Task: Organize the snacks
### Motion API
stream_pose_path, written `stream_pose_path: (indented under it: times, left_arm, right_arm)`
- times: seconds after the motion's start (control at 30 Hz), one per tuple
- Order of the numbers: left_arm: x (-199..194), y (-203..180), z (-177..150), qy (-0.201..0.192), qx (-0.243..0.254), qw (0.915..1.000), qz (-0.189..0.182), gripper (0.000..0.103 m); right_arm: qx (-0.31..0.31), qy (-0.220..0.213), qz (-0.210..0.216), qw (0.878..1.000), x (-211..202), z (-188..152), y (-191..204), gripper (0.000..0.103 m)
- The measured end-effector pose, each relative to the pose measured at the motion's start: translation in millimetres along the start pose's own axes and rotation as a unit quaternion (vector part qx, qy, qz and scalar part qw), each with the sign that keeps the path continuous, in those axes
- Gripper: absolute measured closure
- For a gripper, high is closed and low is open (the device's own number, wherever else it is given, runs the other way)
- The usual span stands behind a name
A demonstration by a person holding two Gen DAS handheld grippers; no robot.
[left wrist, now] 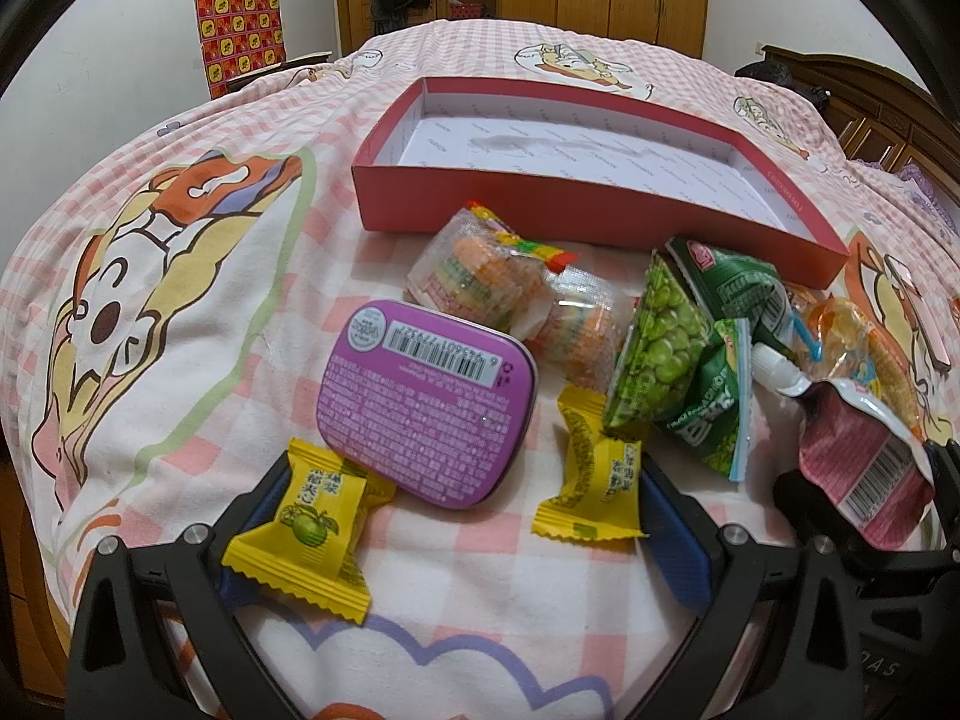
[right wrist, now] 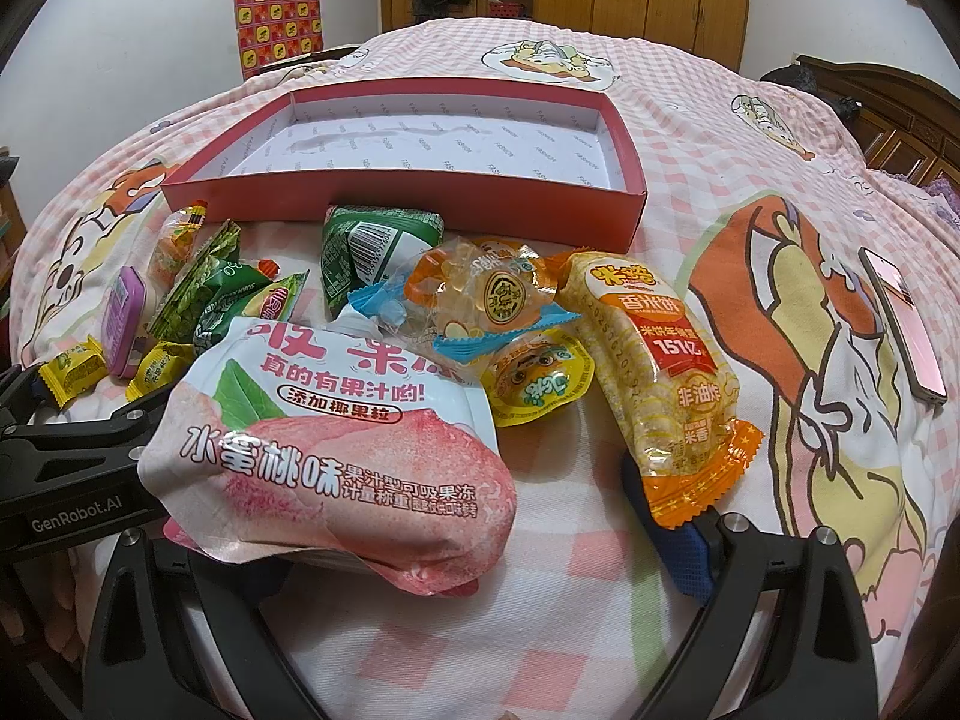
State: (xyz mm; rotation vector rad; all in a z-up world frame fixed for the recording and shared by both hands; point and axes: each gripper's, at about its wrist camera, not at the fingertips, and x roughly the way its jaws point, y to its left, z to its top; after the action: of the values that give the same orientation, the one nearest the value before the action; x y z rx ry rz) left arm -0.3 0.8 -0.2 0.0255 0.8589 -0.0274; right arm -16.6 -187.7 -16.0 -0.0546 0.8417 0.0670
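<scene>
Soft quilt under everything: the snacks lie heaped just before the empty red box (left wrist: 600,204). Both the left gripper (left wrist: 456,516) and right gripper (right wrist: 414,540) gape, empty; the slippery peach jelly pouch (right wrist: 336,450) could slide out of a shallow pinch.

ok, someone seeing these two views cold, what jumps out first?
Probably the big peach jelly pouch, filling the near foreground of the right wrist view between the open right gripper's fingers. Behind the snack heap sits the red box, its white inside holding nothing. In the left wrist view, the purple tin lies label-side up ahead of the open left gripper, flanked by two yellow candies.
</scene>
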Motion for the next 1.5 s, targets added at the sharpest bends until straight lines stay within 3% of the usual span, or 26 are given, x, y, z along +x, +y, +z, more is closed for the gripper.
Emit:
stream_pose_path:
  times: [0.87,1.17,1.37,1.5]
  left_arm:
    - [0,4,1,0.001,-0.003,1.0000,-0.008,0.000]
    - [-15,9,-1,-0.004,0.003,0.9995,-0.030,0.000]
    - [-34,4,3,-0.017,0.037,0.9985,-0.038,0.000]
    - [-43,8,6,-0.009,0.034,0.9976,-0.060,0.000]
  right_arm:
    - [-0.001,0.000,0.000,1.000,1,1,1,0.005]
    - [-0.018,0.004,0.022,1.000,-21,-1,0,0.005]
    - [-0.048,-0.005,0.032,0.998,-38,-2,5,0.005]
    - [-0.059,-0.013,0.051,0.997,-51,0,8,0.005]
